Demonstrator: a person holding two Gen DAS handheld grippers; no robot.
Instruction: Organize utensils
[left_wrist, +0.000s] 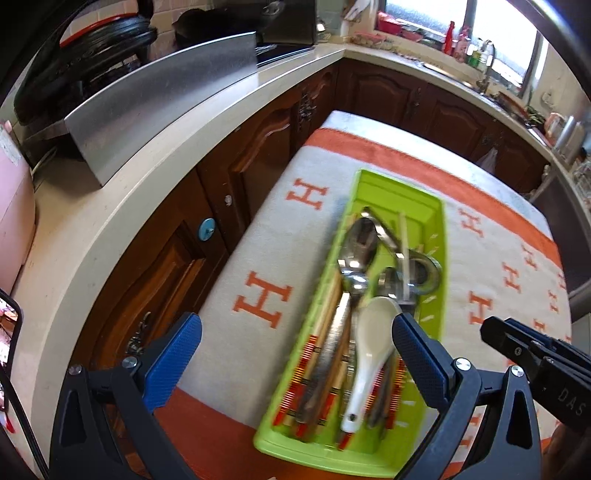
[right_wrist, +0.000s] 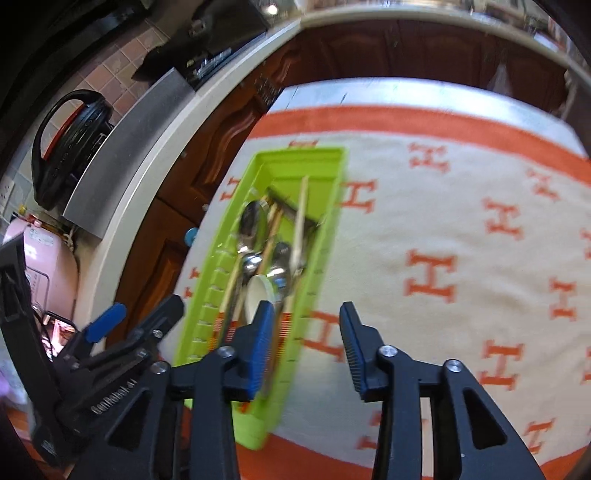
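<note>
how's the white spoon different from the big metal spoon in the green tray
The white spoon looks ceramic, short and thick-handled, matte; the metal spoon is shiny and longer. The white spoon's bowl sits nearer the middle of the green tray, the metal spoon's further up. Both lie lengthwise among the chopsticks.

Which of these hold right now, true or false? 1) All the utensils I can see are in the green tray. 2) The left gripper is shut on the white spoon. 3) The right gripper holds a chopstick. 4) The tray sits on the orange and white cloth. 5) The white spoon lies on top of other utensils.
1) True: the spoons and chopsticks all lie in the green tray; none shows on the cloth.
2) False: the left gripper is open wide, above the white spoon, not gripping it.
3) False: the right gripper is open with nothing between its fingers.
4) True: it rests on the orange and white cloth.
5) True: it lies over the chopsticks.
</note>
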